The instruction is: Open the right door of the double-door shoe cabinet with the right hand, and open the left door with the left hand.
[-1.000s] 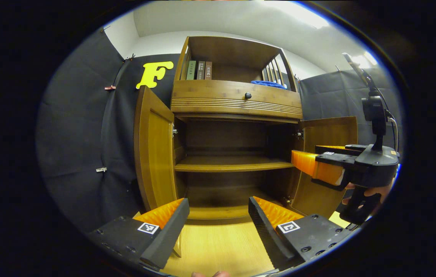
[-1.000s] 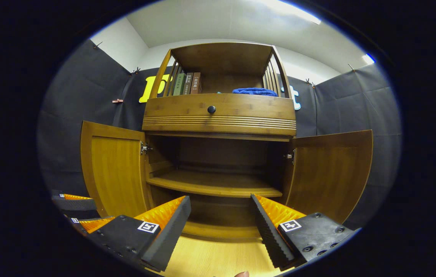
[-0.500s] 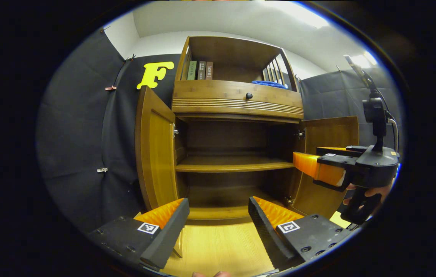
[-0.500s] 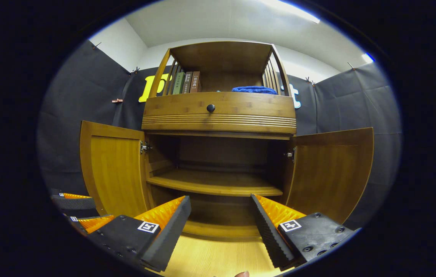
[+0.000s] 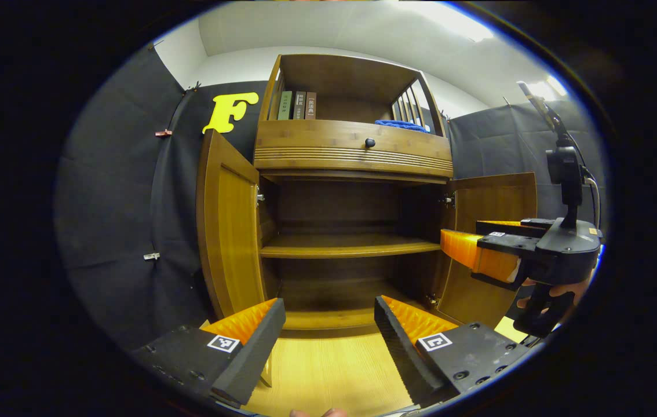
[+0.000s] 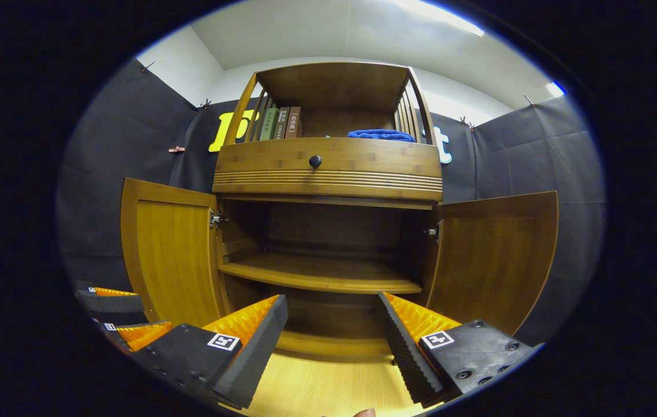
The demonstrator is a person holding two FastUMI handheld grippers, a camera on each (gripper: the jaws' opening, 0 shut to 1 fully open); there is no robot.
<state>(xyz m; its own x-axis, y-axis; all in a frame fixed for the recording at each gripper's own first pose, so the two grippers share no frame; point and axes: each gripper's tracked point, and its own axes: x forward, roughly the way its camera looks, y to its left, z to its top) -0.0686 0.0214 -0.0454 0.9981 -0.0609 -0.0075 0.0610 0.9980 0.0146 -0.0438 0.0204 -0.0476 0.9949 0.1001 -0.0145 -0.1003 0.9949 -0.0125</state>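
The wooden shoe cabinet [image 6: 328, 174] stands ahead with both lower doors swung wide. Its left door [image 5: 227, 231] [image 6: 169, 249] and right door [image 5: 488, 255] [image 6: 493, 255] stand out to the sides, baring a middle shelf [image 6: 320, 275] with nothing on it. My left gripper [image 5: 328, 324] is open in front of the cabinet's base, holding nothing. My right gripper [image 6: 331, 324] is open too, apart from the doors. In the left gripper view the right gripper [image 5: 508, 249] hangs before the right door, held by a hand [image 5: 560, 286]. The left gripper [image 6: 117, 315] shows low left in the right gripper view.
Above the doors runs a drawer with a black knob [image 6: 315, 161]. The top shelf holds three books [image 6: 279, 123] and a folded blue cloth [image 6: 380, 135]. The floor [image 5: 328, 376] is light wood. Black cloth walls close in on both sides.
Both views have shifted slightly; the cabinet sits a little farther left in each. The doors stay wide and both grippers stay open.
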